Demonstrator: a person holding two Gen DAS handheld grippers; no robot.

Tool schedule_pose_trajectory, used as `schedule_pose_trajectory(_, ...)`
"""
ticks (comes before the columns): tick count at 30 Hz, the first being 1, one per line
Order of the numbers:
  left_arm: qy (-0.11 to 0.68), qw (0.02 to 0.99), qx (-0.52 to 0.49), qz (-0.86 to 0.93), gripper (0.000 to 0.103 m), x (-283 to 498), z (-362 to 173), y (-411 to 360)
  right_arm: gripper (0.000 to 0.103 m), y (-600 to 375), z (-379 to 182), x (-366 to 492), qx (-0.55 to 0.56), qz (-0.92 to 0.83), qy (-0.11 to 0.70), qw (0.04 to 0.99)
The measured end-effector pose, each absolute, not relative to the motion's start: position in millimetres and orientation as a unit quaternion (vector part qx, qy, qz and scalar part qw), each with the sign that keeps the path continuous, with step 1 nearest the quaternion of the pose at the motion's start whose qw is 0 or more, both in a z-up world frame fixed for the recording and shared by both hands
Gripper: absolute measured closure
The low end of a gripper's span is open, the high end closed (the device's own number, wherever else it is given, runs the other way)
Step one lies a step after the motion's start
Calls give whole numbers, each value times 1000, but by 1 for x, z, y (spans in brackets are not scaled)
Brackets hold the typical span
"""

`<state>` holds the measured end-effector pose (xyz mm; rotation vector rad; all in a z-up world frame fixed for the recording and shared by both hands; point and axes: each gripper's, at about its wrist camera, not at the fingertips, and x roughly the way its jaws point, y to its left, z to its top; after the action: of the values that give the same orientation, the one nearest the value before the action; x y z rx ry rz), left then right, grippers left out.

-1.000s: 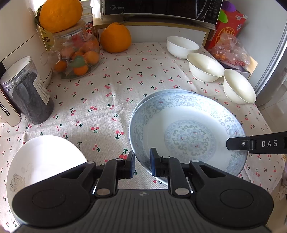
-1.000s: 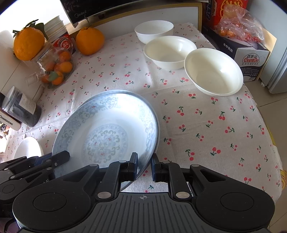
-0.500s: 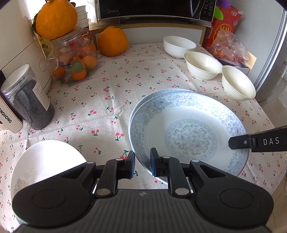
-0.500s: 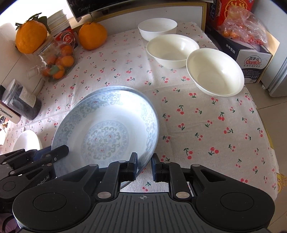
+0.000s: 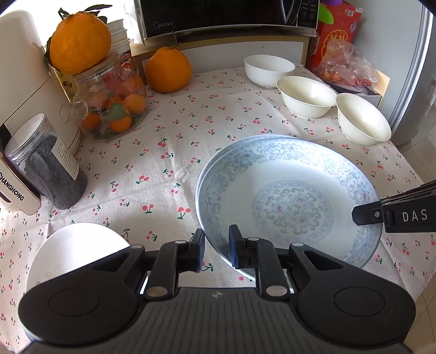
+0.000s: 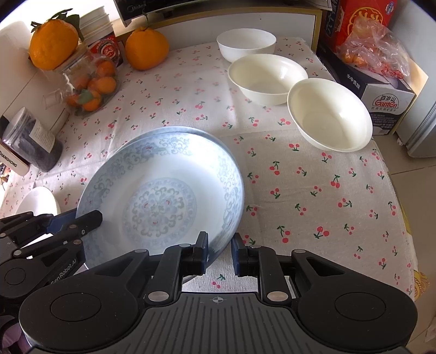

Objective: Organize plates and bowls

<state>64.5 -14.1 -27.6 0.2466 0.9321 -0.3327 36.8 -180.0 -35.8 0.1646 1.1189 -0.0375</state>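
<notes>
Two blue-patterned plates [image 5: 288,201] are stacked, the top one held a little above the cherry-print cloth; they also show in the right wrist view [image 6: 163,196]. My left gripper [image 5: 216,249] is shut on the near-left rim of the top plate. My right gripper [image 6: 219,252] is shut on its opposite rim and shows in the left wrist view [image 5: 365,215]. Three white bowls [image 5: 306,95] stand in a row at the back right, also in the right wrist view [image 6: 268,77]. A white plate [image 5: 73,247] lies at the near left.
A jar of small oranges [image 5: 111,103], a dark jar [image 5: 49,163], a large orange [image 5: 167,69] and a microwave [image 5: 226,13] line the back and left. A box with a bag of fruit [image 6: 373,65] stands at the right. The table edge drops off at the right.
Both grippers and the plate have drawn back and risen slightly; the top plate now sits more offset from the one under it. Grips are unchanged.
</notes>
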Motion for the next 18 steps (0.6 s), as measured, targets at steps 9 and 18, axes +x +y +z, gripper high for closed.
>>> schedule_pose_trajectory(9, 441, 873, 132, -160, 86, 65, -30, -17, 83, -179, -37, 39, 67, -19, 529, 846)
schedule_pose_trajectory(18, 437, 874, 142, -157, 87, 66, -32, -19, 83, -177, -39, 42, 52, -17, 524, 850)
